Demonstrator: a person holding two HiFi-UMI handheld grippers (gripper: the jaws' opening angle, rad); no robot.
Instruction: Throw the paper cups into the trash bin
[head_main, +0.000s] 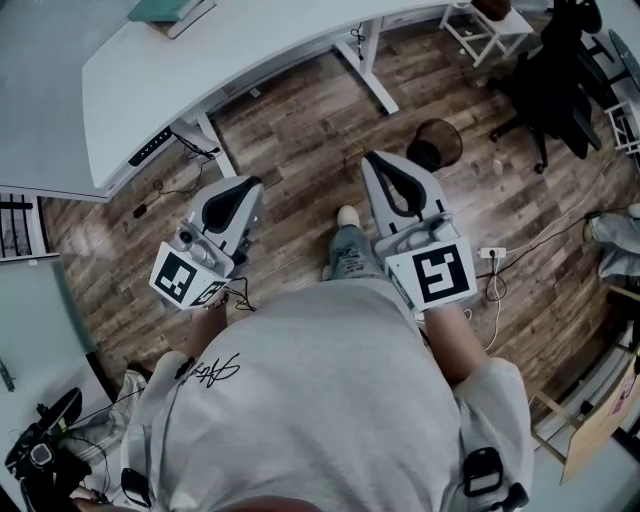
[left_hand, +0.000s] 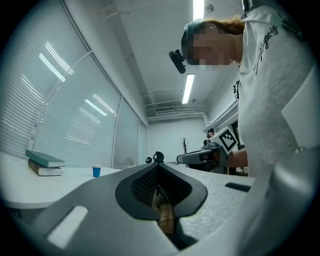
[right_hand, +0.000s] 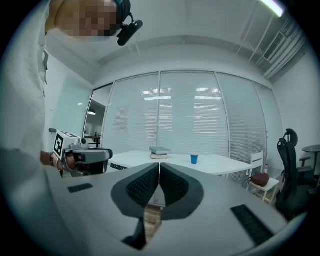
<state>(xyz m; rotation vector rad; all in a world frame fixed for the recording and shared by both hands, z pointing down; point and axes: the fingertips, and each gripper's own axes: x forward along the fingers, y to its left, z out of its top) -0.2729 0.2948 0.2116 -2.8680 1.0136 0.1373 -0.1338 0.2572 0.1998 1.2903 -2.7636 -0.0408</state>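
Small blue paper cup (right_hand: 194, 159) on white desk (right_hand: 225, 164), round black mesh bin (head_main: 436, 143) on wood-plank floor (head_main: 290, 130), left gripper (left_hand: 159, 172), right gripper (right_hand: 159, 172) closed, empty.

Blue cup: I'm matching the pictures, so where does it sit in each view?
Head view: not in it.
Left gripper view: blue cup lower left on the white desk, right of the books.
Right gripper view: centre, right of the books.
Shared landmark: the books, at the head view's top edge.

Two stacked books (right_hand: 160, 152) lie on a white desk (head_main: 250, 50) above a wooden floor (head_main: 300, 130), with a black office chair (head_main: 555, 85) nearby.
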